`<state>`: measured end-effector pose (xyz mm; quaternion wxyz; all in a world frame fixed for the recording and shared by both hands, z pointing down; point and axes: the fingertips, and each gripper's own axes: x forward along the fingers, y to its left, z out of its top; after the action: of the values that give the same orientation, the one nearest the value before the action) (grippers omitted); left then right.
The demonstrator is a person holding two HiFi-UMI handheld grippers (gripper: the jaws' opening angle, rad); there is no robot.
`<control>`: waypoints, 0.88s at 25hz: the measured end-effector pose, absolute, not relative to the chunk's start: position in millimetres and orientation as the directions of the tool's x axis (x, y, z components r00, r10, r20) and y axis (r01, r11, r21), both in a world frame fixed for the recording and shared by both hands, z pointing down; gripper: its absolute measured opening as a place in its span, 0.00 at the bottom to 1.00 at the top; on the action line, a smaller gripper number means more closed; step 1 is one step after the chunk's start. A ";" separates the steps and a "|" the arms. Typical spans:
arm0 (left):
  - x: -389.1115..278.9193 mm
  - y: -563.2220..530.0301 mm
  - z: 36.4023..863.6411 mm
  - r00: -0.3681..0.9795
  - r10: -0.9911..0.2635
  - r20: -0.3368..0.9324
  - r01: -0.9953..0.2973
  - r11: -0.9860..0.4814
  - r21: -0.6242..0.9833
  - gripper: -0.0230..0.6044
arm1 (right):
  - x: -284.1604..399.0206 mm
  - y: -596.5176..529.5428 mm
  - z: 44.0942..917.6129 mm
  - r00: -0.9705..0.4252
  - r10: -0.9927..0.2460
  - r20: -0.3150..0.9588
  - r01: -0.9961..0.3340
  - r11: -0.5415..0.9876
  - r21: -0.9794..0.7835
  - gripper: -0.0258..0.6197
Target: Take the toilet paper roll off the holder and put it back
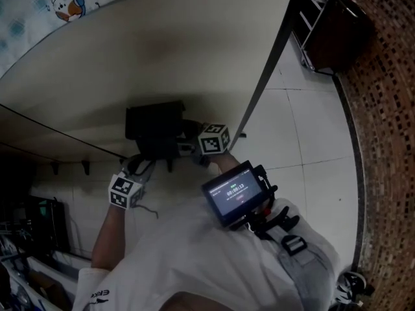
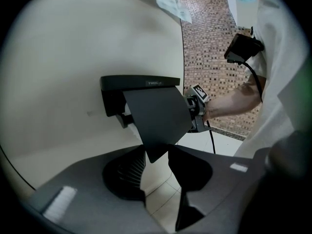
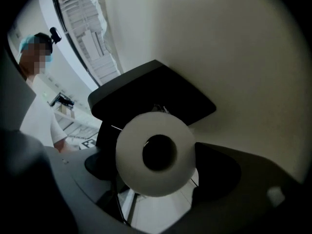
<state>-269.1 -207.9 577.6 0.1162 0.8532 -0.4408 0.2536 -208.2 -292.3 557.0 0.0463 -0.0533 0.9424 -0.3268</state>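
A black toilet paper holder [image 1: 155, 129] hangs on the cream wall. Its flap lid [image 2: 157, 115] stands tilted outward. The lid's lower corner sits in the gap between the jaws of my left gripper [image 2: 157, 172]. Those jaws stand apart, with floor showing between them. The white toilet paper roll [image 3: 136, 172] shows end-on just under the holder's top plate [image 3: 151, 94], its dark core facing the camera. My right gripper [image 3: 158, 165] is shut on the roll, one jaw on each side. In the head view both grippers crowd the holder and hide the roll.
A cream wall [image 1: 162, 50] fills the space ahead. A dark vertical strip [image 1: 267, 73] borders it, with white floor tiles [image 1: 311, 141] and a brick wall [image 1: 386, 122] to the right. A dark rack [image 1: 331, 31] stands far right. A small screen [image 1: 237, 193] hangs on the person's chest.
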 end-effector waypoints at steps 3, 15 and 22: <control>-266.0 -206.3 573.8 0.479 -0.696 0.535 -0.810 -0.586 -0.037 0.27 | -216.7 -284.2 563.4 -0.996 -0.091 0.024 -0.091 0.858 -0.506 0.75; -266.2 -204.0 574.0 0.461 -0.697 0.549 -0.817 -0.575 -0.044 0.27 | -221.7 -281.9 564.6 -0.994 -0.095 0.050 -0.107 0.913 -0.394 0.76; -269.2 -204.5 578.6 0.447 -0.700 0.557 -0.827 -0.560 -0.041 0.27 | -222.8 -280.3 568.0 -0.993 -0.084 0.083 -0.108 0.932 -0.346 0.76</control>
<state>-269.2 -204.5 578.6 0.1193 0.8422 -0.4534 0.2664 -222.8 -280.3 568.0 -0.0335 -0.0488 0.9823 -0.1775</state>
